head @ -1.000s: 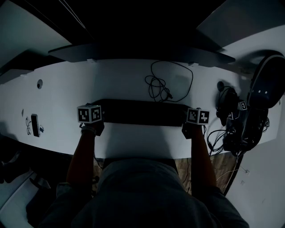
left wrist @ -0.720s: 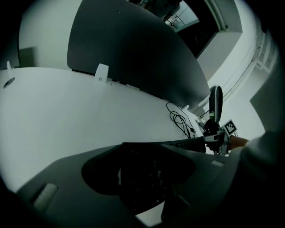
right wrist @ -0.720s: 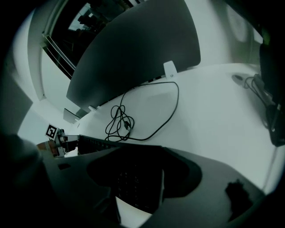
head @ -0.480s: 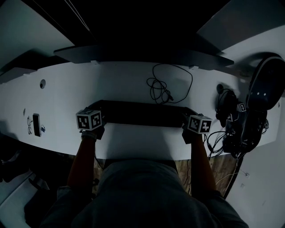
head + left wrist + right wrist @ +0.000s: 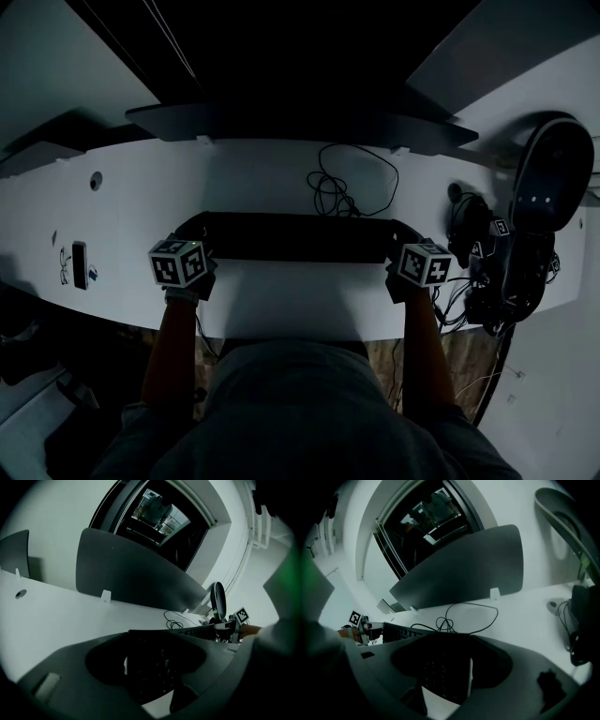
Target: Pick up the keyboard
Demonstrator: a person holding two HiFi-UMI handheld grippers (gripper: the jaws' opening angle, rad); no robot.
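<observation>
A long black keyboard [image 5: 295, 237] hangs level just above the white desk [image 5: 281, 305], in front of the person. My left gripper [image 5: 190, 242] is shut on its left end, and my right gripper [image 5: 401, 246] is shut on its right end. In the left gripper view the keyboard's end [image 5: 157, 670] fills the gap between the jaws, and its length runs off toward the other gripper's marker cube [image 5: 241, 615]. The right gripper view shows the same from the other side: the keyboard's end [image 5: 440, 670] sits between the jaws.
A coiled black cable [image 5: 345, 187] lies on the desk behind the keyboard. A grey divider panel [image 5: 300, 122] stands along the back edge. At the right sit a tangle of cables and gear [image 5: 487, 277] and a dark oval object [image 5: 548, 183]. A small dark device [image 5: 79, 264] lies far left.
Both grippers have risen together with the keyboard between them, lifting it off the desk. The marker cubes have tilted and look larger.
</observation>
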